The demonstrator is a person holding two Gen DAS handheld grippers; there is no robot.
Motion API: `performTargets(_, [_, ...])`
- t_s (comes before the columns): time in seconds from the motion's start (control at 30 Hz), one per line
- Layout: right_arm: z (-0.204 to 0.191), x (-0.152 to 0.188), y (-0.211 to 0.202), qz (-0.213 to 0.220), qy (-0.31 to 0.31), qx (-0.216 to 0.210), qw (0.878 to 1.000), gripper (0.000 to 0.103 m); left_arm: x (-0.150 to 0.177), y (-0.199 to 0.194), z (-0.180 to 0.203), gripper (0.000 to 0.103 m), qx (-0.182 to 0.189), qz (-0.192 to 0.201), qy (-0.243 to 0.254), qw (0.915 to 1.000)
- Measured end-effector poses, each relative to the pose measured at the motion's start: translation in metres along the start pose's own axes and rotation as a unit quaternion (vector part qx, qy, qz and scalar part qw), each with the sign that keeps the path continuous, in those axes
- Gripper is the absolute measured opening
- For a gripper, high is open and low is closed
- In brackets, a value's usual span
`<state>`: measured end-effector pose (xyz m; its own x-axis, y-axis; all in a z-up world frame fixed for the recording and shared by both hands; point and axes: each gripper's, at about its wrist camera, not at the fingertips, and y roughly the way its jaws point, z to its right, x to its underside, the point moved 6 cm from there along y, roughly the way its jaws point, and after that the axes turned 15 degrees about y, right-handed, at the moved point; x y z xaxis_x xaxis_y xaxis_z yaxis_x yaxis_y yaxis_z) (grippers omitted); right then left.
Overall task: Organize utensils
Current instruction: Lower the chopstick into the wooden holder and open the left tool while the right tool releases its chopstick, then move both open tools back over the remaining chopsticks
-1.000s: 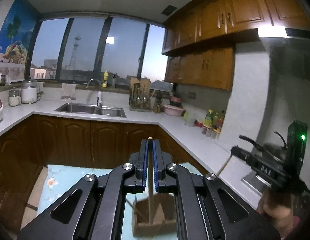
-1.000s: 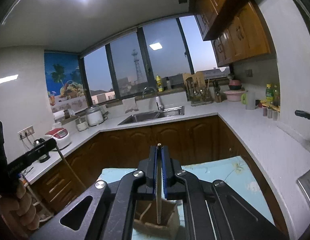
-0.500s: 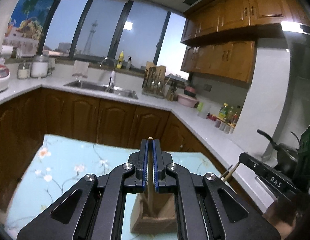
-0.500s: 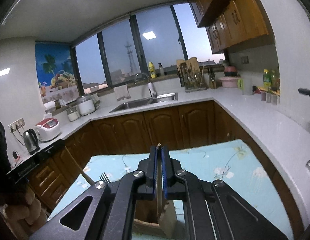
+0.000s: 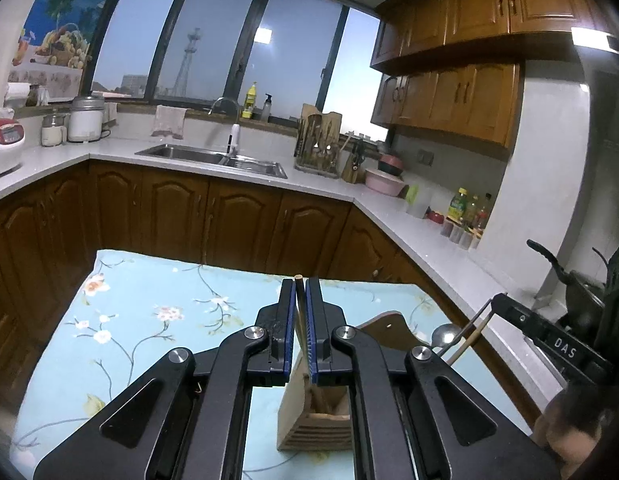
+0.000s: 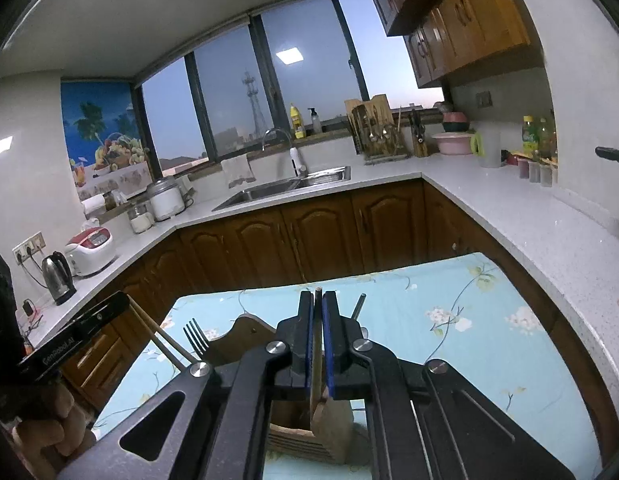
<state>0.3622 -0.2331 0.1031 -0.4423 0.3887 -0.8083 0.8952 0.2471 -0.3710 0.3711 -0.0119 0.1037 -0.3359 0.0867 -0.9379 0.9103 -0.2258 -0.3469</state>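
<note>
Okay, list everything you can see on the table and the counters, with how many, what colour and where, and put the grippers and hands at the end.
tablecloth: one, pale blue with flowers, on the table
utensil holder: one, brown wood, on the tablecloth
fork: one, silver, tines up by the holder
spoon: one, silver, bowl up by the holder
chopsticks: two, pale wood, one in each gripper, over the holder
sink: one, steel, below the window
rice cooker: one, white and red, left counter
kettle: one, steel, beside the rice cooker
bowl: one, pink, right counter
left hand-held gripper: black, blue pads, shut on a chopstick
right hand-held gripper: same, shut on a chopstick
hands: two, one behind each gripper
</note>
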Motion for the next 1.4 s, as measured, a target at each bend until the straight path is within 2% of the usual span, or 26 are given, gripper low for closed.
performTargets(0.23, [0.003, -0.003, 0.0, -0.008, 0.009, -0.004, 1.0, 0.011, -0.003, -0.001, -0.002, 0.005, 0.001, -0.01, -0.005, 0.9999])
performTargets(0.27, [0.002, -0.004, -0.002, -0.006, 0.009, -0.004, 1.0, 0.015, -0.003, -0.003, -0.001, 0.005, 0.0, -0.01, -0.004, 0.9999])
performTargets(0.33, [0.002, -0.006, -0.007, -0.001, 0.012, -0.011, 1.0, 0.032, -0.003, -0.006, -0.001, 0.007, -0.002, -0.011, -0.004, 0.9999])
performTargets(0.37, [0.002, -0.007, -0.009, 0.002, 0.014, -0.014, 1.0, 0.047, -0.002, -0.008, -0.001, 0.008, -0.002, -0.011, -0.004, 0.9999])
performTargets(0.4, [0.001, -0.009, -0.015, 0.011, 0.015, -0.02, 1.0, 0.049, -0.002, -0.009, -0.001, 0.01, -0.002, -0.011, -0.004, 0.9999])
performTargets(0.47, [0.0, -0.012, -0.024, 0.023, 0.015, -0.024, 0.999, 0.051, -0.001, -0.012, -0.001, 0.021, -0.005, -0.012, -0.006, 0.9999])
performTargets(0.5, [0.001, -0.013, -0.029, 0.027, 0.019, -0.026, 0.999, 0.058, 0.0, -0.015, -0.002, 0.033, -0.007, -0.012, -0.008, 0.9999])
performTargets(0.53, [0.002, -0.015, -0.034, 0.03, 0.023, -0.029, 0.999, 0.062, 0.002, -0.02, -0.003, 0.051, -0.009, -0.013, -0.014, 0.9998])
performTargets(0.6, [0.004, -0.016, -0.044, 0.039, 0.029, -0.034, 0.998, 0.086, 0.005, -0.03, -0.004, 0.071, -0.016, -0.008, -0.02, 0.9996])
performTargets(0.67, [0.008, -0.016, -0.056, 0.051, 0.035, -0.035, 0.997, 0.1, 0.008, -0.041, -0.004, 0.079, -0.022, -0.004, -0.019, 0.9996])
performTargets(0.73, [0.013, -0.014, -0.068, 0.061, 0.04, -0.037, 0.997, 0.101, 0.014, -0.05, -0.005, 0.088, -0.026, -0.008, -0.021, 0.9994])
performTargets(1.03, [0.041, 0.02, -0.106, 0.045, 0.065, -0.024, 0.997, 0.101, 0.047, -0.105, -0.003, 0.091, -0.028, -0.006, -0.029, 0.9992])
performTargets(1.4, [0.077, 0.076, -0.14, 0.012, 0.083, 0.011, 0.996, 0.101, 0.103, -0.147, 0.006, 0.093, -0.019, -0.033, -0.048, 0.9981])
